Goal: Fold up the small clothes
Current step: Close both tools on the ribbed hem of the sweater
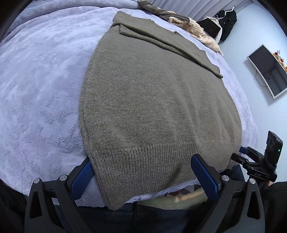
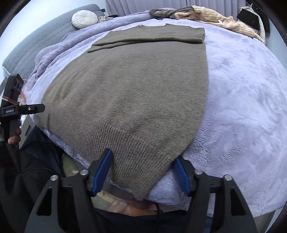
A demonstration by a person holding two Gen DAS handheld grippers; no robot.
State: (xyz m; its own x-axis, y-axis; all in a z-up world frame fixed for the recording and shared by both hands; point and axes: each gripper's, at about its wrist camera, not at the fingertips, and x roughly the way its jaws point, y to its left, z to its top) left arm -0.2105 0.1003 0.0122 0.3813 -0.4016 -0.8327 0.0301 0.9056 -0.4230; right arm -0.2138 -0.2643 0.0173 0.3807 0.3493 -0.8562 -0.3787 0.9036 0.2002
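Viewing along both tools, we find the olive knit sweater [image 1: 152, 100] lying flat on the lavender fleece blanket [image 1: 41, 86], its ribbed hem nearest us and hanging over the bed edge. Our left gripper [image 1: 143, 177] stands with its jaws spread wide at the hem's left corner: the left blue pad [image 1: 81, 179] lies partly under the fabric edge, the right pad [image 1: 204, 176] rests beside the rib. Our right gripper [image 2: 141, 176] is likewise spread at the hem's right corner, one blue pad on each side of the corner; neither tool clamps the cloth. Ahead of both, a sleeve is folded across the sweater's far end. Beyond that lies a pile of beige and brown clothes [image 2: 206, 16], and far left of the right gripper a round white cushion [image 2: 84, 18]
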